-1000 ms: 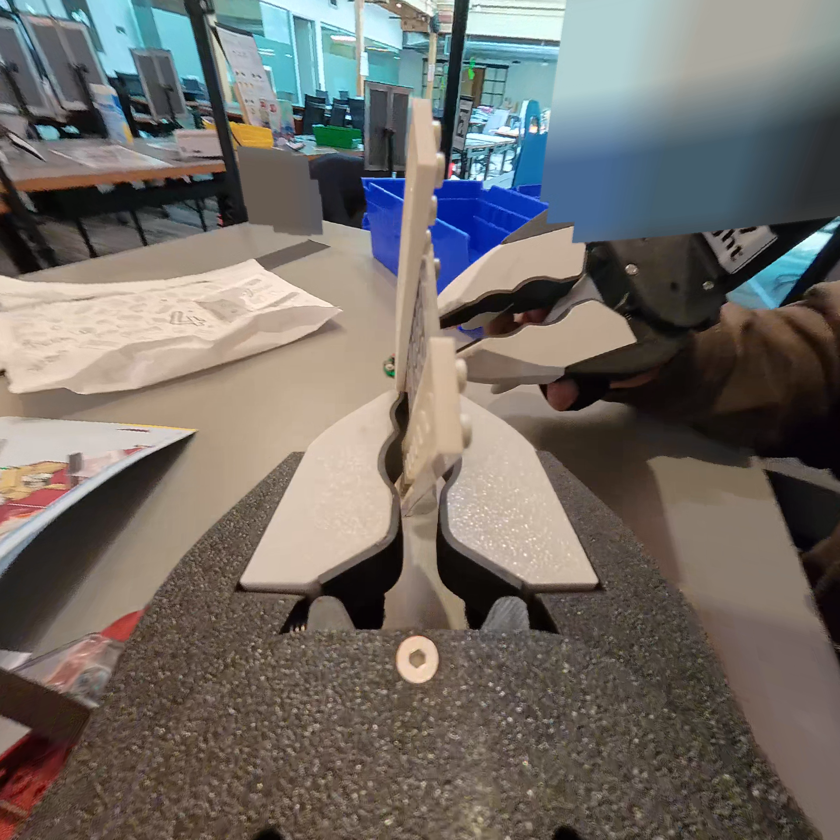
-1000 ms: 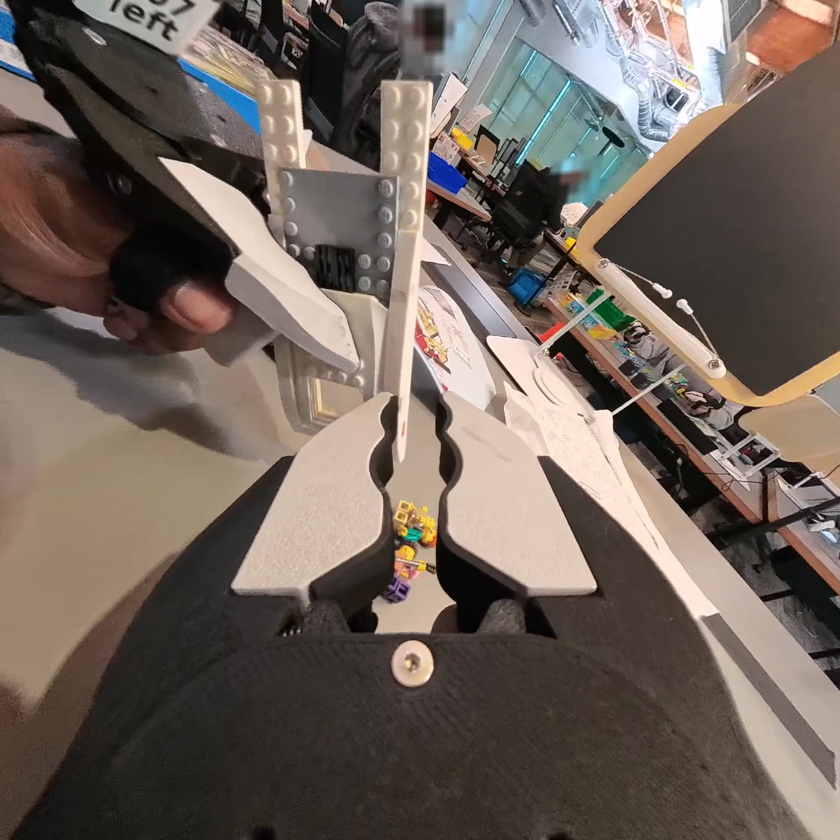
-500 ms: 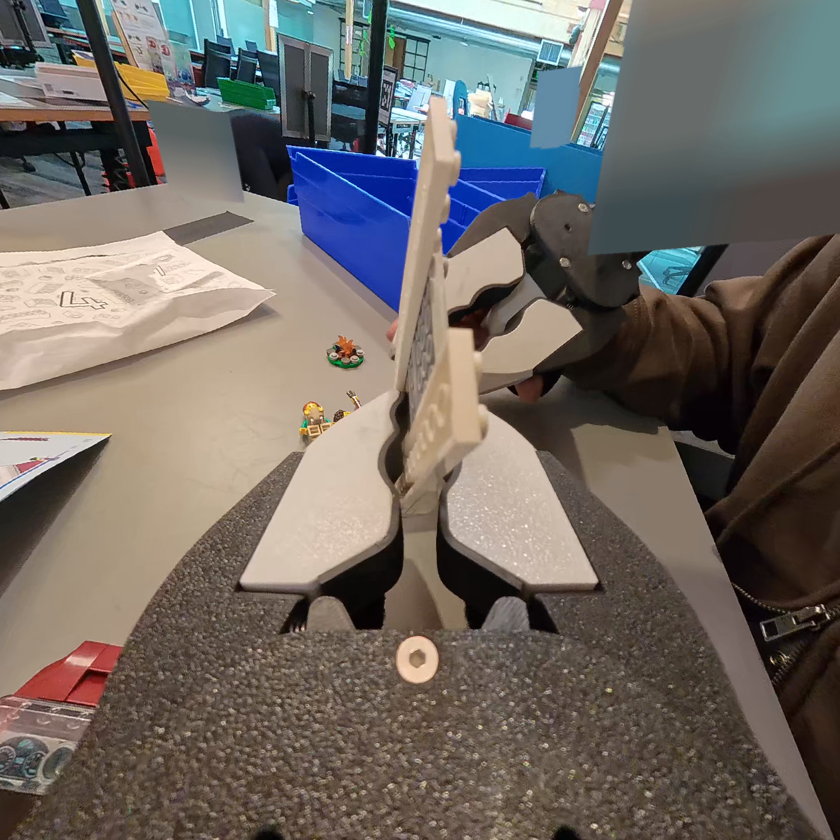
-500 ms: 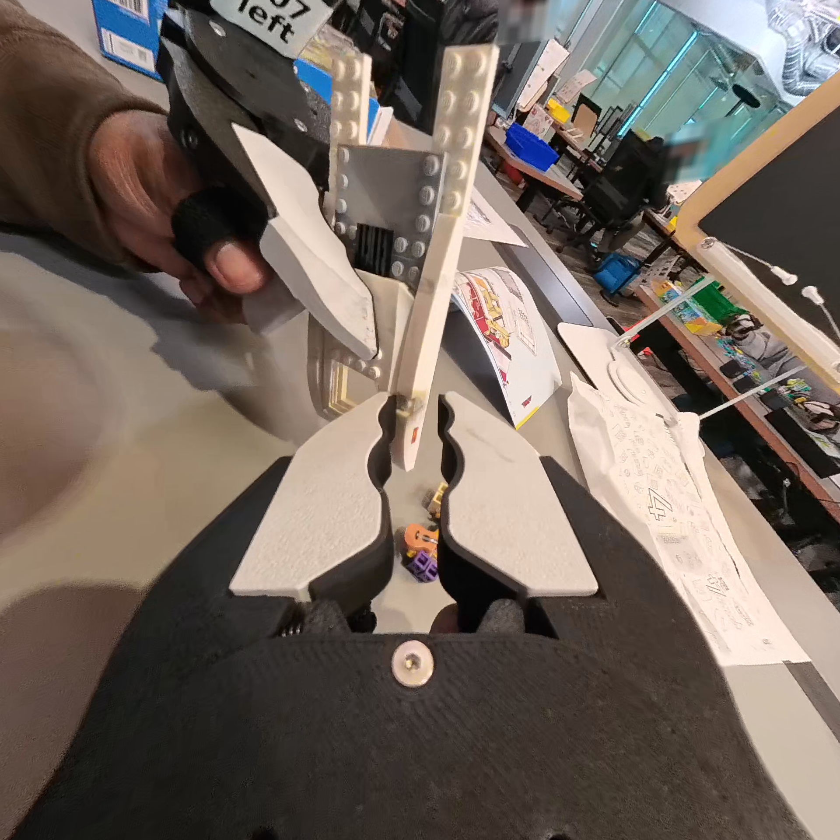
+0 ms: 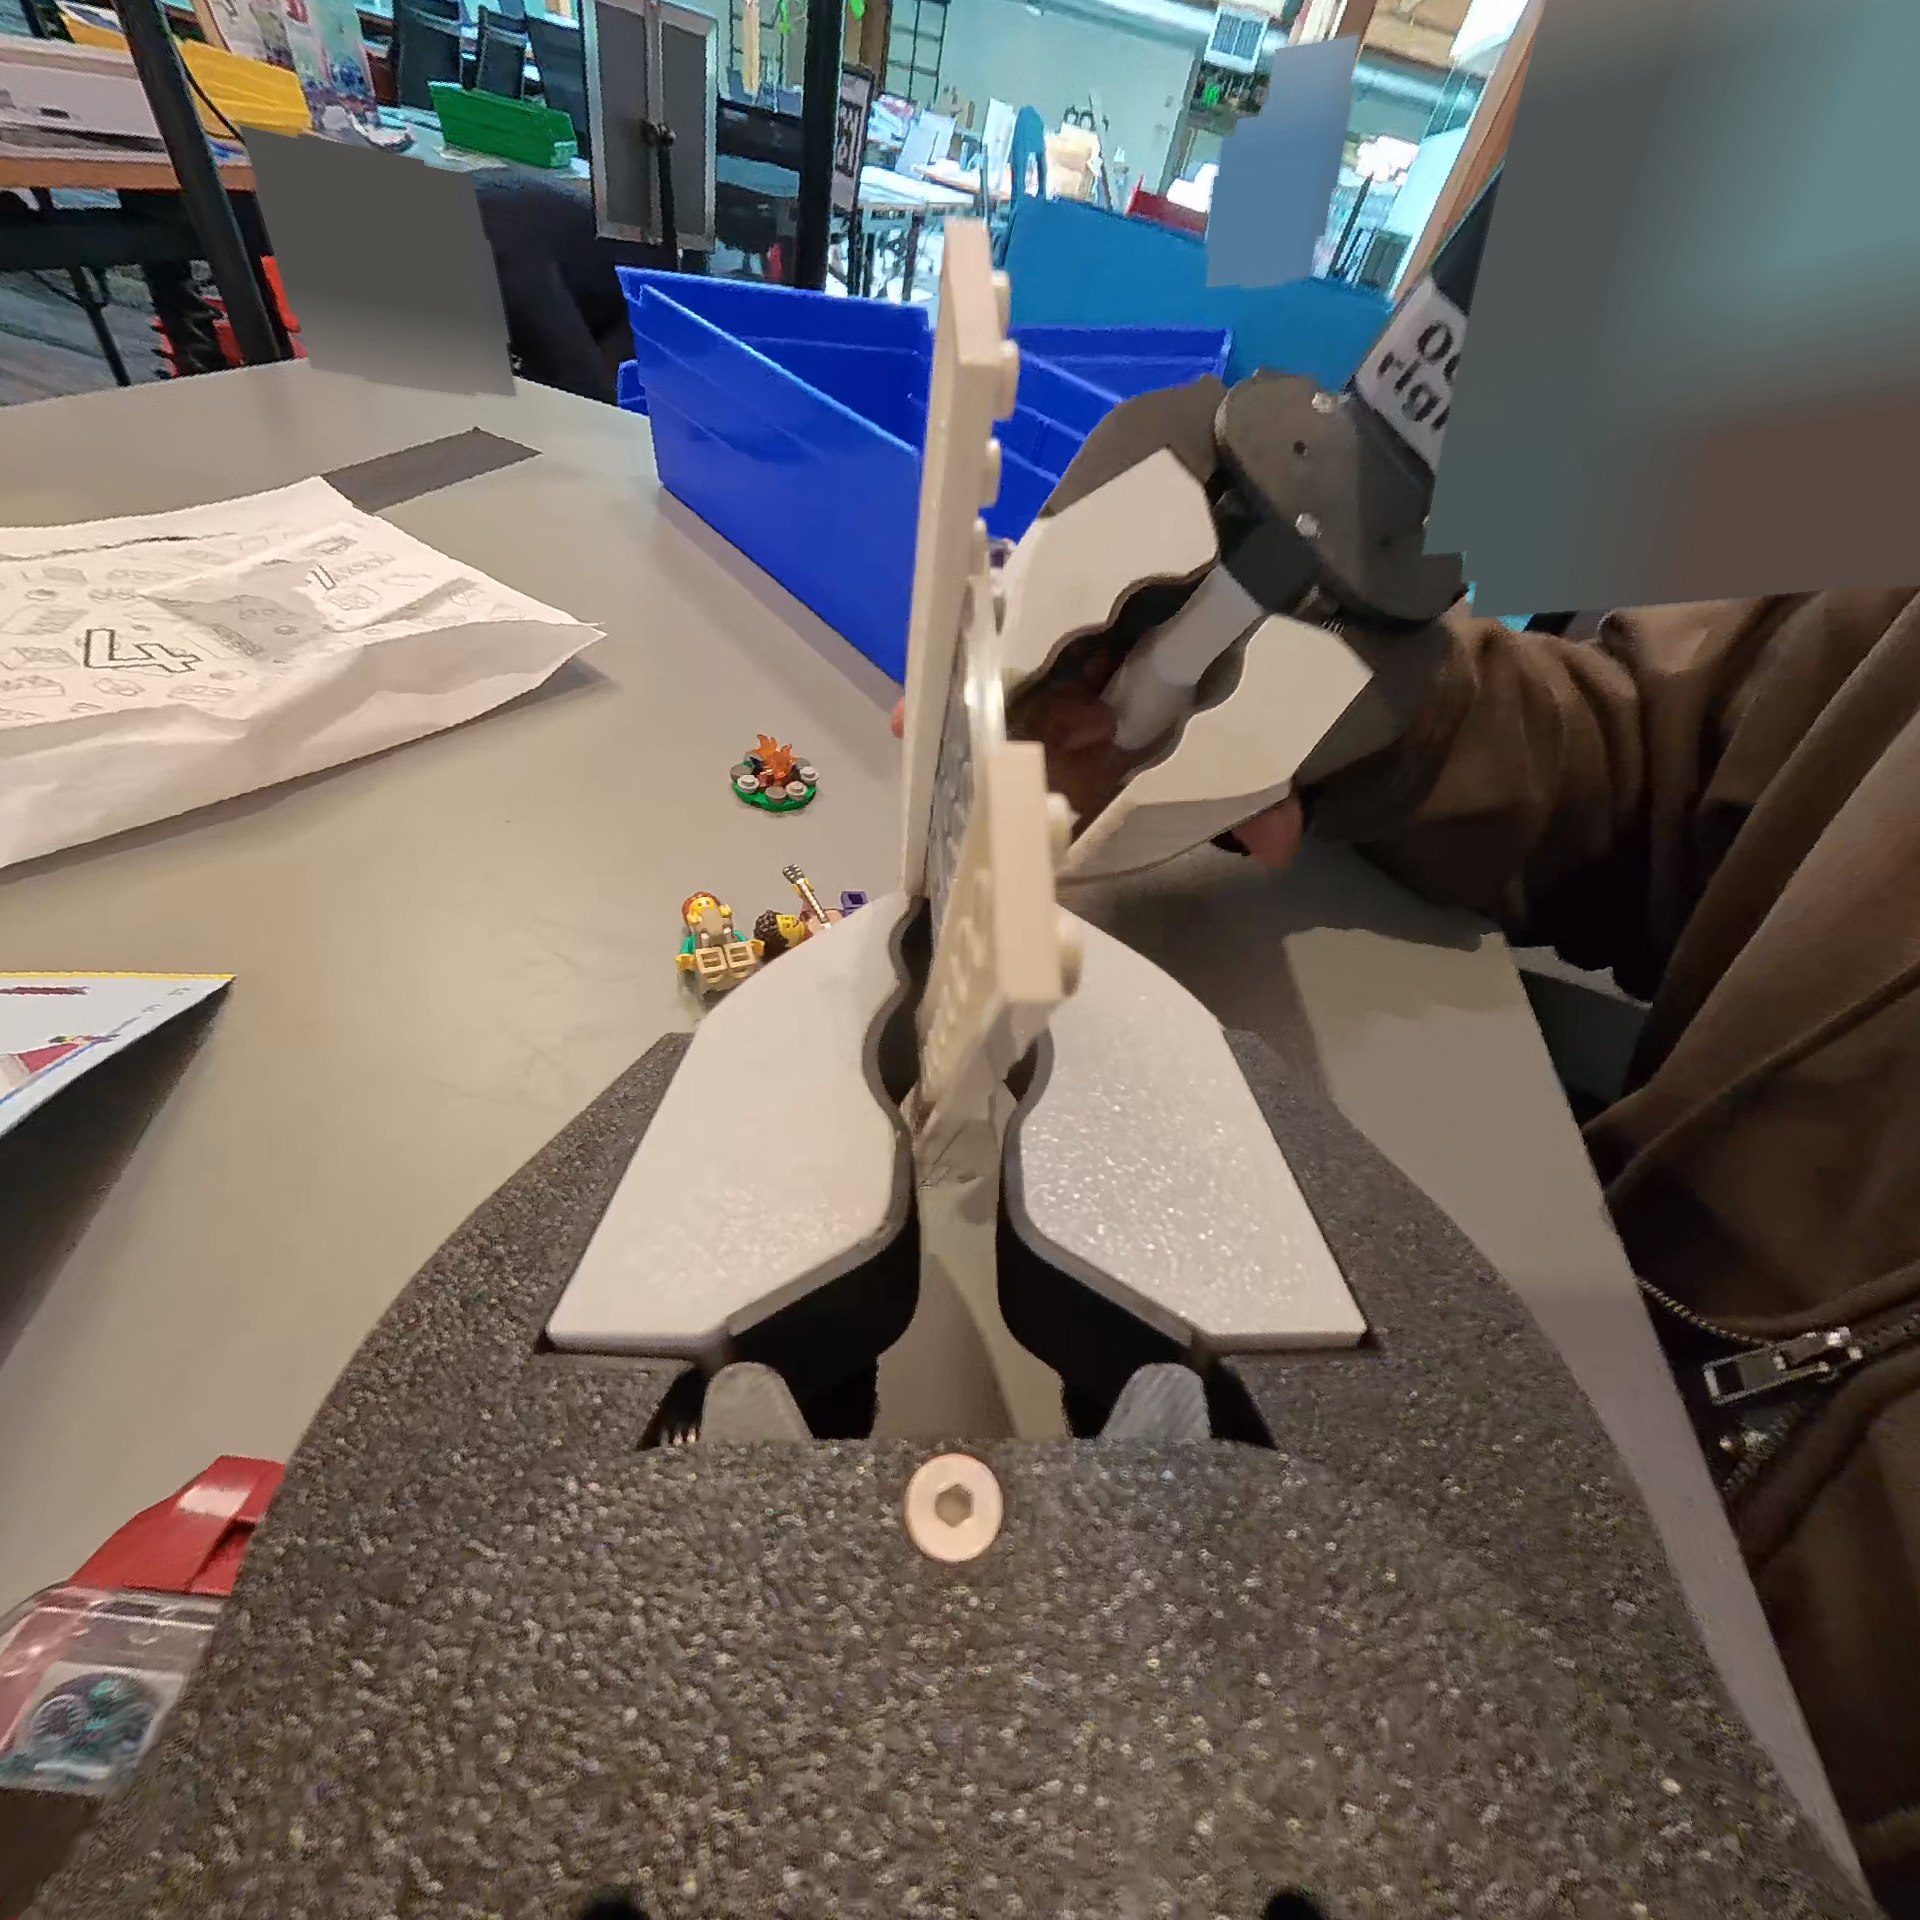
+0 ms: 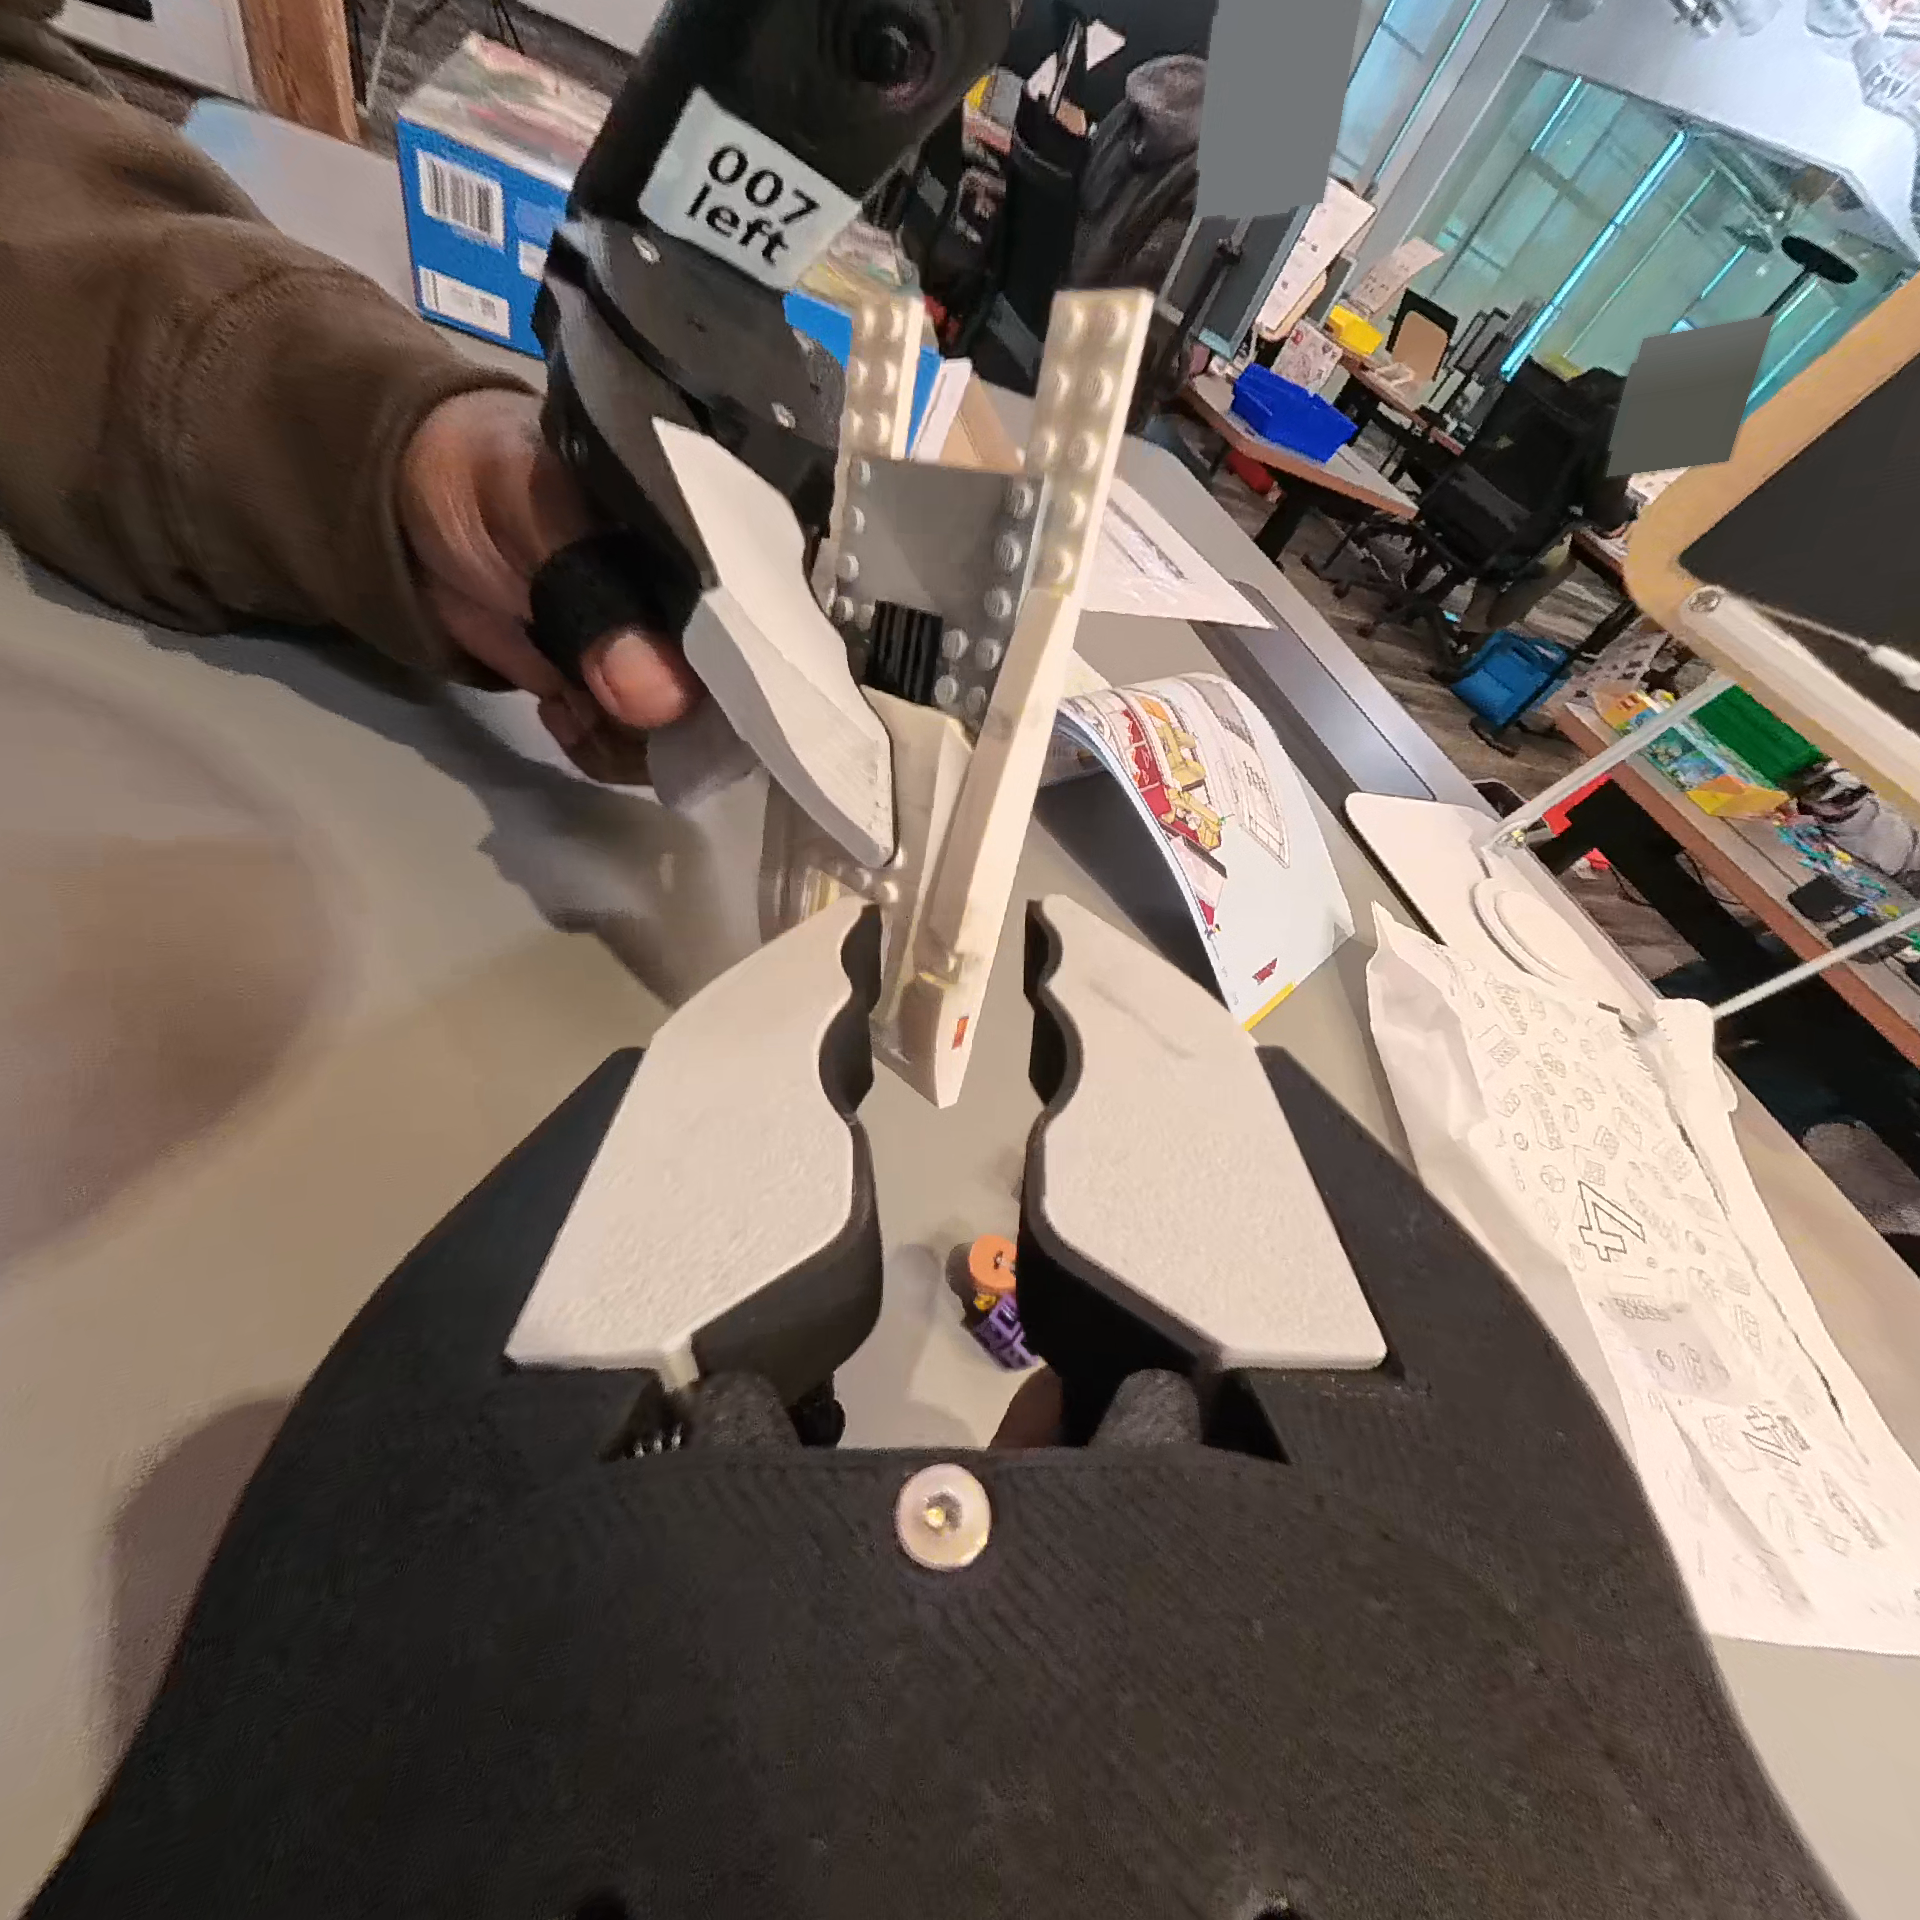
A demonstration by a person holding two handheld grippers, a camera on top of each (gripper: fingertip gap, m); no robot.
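White-and-grey brick plate assembly (image 5: pixel 977 727) stands upright at frame centre, clamped in left gripper (image 5: pixel 961 1039). Right gripper (image 6: pixel 951 997) spread apart around its white strip, right pad clear. Minifigures (image 5: pixel 727 935) on table (image 5: pixel 416 1039).

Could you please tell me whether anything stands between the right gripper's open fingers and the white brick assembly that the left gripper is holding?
Nothing visible does: the white brick assembly already sits between the right gripper's open fingers, with a gap on the right-hand side, while the left gripper clamps it.

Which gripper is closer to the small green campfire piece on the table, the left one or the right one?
Judging from the left wrist view, the left gripper. It clamps the white plate assembly just near the campfire piece; the right gripper is beyond the plates.
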